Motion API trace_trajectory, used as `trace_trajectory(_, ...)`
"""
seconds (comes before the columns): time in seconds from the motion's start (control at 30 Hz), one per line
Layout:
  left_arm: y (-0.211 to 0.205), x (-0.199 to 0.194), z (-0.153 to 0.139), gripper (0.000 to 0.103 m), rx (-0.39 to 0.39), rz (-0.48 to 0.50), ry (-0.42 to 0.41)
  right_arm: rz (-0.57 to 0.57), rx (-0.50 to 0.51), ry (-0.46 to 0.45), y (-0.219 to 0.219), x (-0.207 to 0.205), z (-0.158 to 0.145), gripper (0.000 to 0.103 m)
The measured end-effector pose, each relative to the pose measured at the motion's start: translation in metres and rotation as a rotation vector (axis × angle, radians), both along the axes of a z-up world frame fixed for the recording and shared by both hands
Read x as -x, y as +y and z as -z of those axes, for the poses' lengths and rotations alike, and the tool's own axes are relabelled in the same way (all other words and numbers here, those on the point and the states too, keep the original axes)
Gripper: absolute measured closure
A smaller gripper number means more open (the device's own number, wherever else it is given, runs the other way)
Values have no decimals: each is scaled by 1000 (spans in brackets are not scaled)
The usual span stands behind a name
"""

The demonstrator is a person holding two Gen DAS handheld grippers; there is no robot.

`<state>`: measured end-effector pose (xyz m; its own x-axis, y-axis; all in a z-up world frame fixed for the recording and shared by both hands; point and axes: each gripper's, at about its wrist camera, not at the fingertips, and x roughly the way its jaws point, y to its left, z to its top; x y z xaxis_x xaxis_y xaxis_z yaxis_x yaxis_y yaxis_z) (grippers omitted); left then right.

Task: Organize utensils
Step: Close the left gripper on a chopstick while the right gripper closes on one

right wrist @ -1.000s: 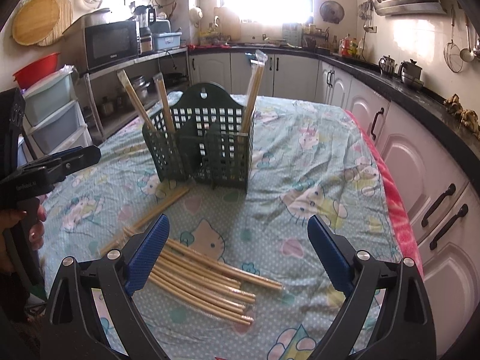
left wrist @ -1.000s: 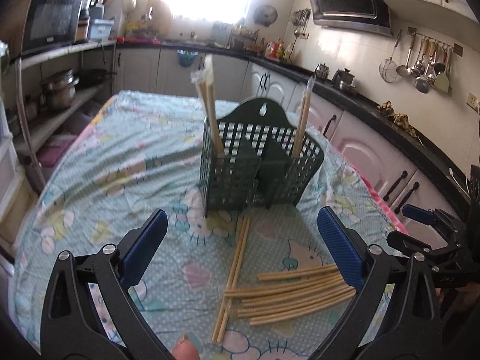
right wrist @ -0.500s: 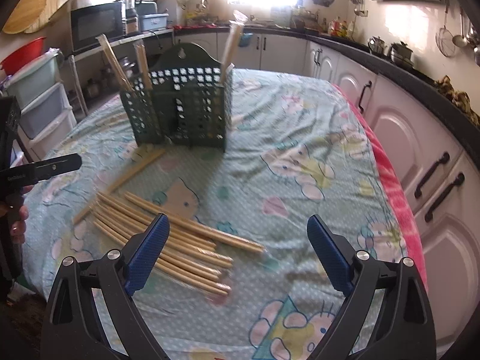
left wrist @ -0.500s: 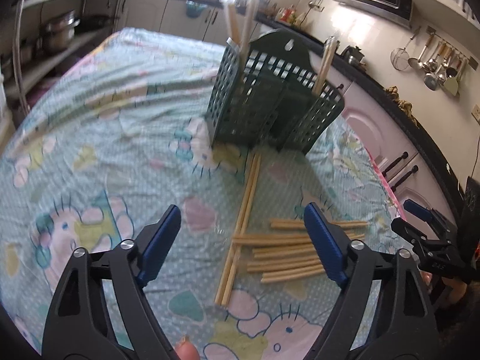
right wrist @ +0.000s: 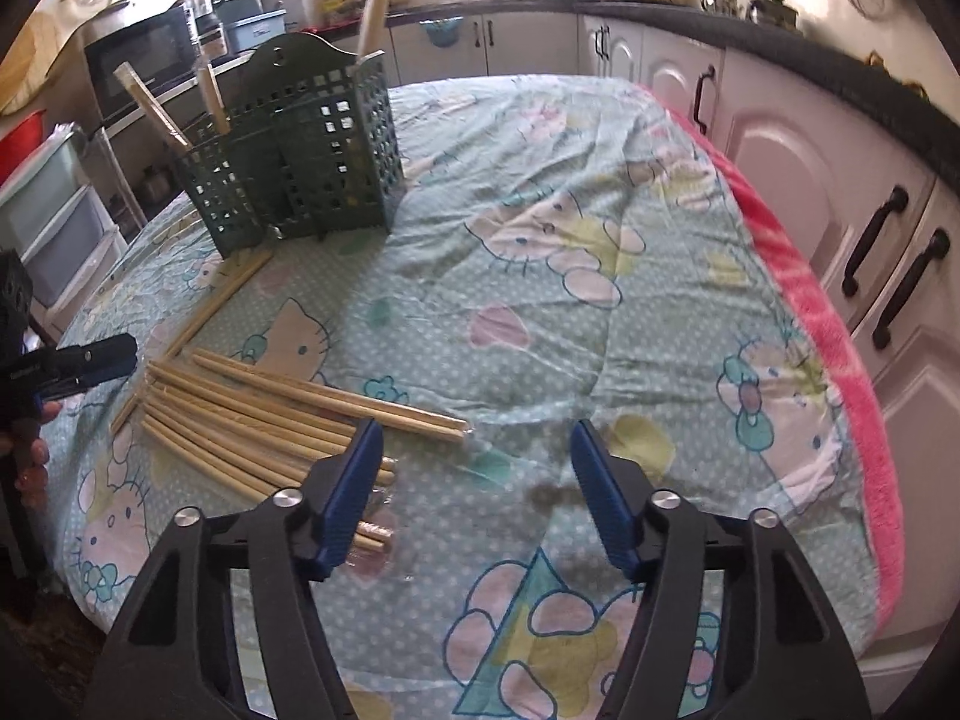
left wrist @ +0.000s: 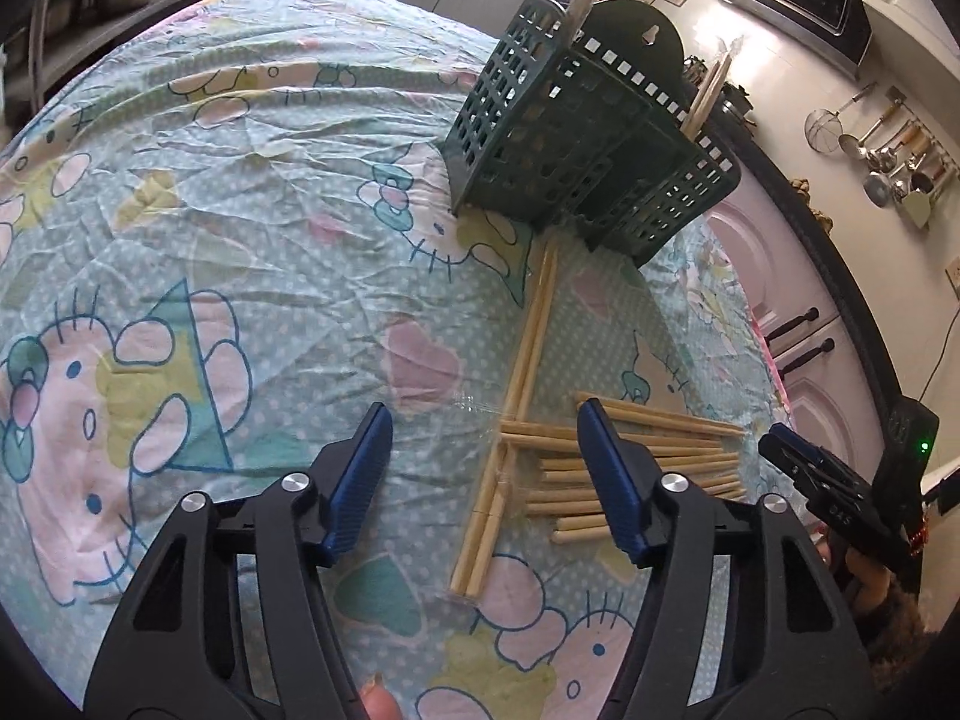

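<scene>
- Left gripper (left wrist: 483,441) hangs tilted down over the cloth, jaws half apart and closing; a crossing pair of chopsticks (left wrist: 515,387) lies on the cloth in the gap below, and the pads press on nothing.
- Right gripper (right wrist: 477,459) is also half apart and closing, with only bare cloth between its fingers; its left finger (right wrist: 354,489) stands over the near ends of the pile (right wrist: 258,414).
- That pile of chopsticks lies side by side on the cloth, some in clear wrap; in the left wrist view it sits just right of the left gripper's right finger (left wrist: 612,480).
- The crossing pair runs from beside the pile up to the foot of the basket (left wrist: 576,144).
- Basket: dark green, latticed, upright on the cloth, well beyond the pile. More chopsticks stand tilted in it, two at one end (right wrist: 174,108) and a wrapped bundle at the other end (right wrist: 373,12); which compartments they sit in I cannot tell.
- Cloth (right wrist: 540,276): pale green with cartoon cats, wrinkled, covering the table; a pink edge (right wrist: 840,360) shows on the side toward the cabinets.
- Each gripper shows at the edge of the other's view, with fingers of a hand (right wrist: 30,468) on the left one.
- Around the table: white cabinets (right wrist: 810,180) with dark handles under a black counter, a microwave (right wrist: 144,54) on a shelf, ladles (left wrist: 888,156) hung on the wall.
</scene>
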<state>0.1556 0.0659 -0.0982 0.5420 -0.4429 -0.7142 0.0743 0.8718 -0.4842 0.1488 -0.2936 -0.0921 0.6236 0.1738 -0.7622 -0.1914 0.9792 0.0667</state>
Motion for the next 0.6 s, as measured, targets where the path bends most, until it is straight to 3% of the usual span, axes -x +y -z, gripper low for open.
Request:
trace_trajectory(0.27,-1,-5,2,64,-5,1,6,-11,-87,67,-6,-8,12,69)
trace_trajectory(0.47,-7,-8,3,81,-27,18,5,-23,-137,76,-5,-13,12,76)
trace_trajectory(0.6,-8,-9,5,84,-31,18,4,-19,-152,84,-4,-17,14,80)
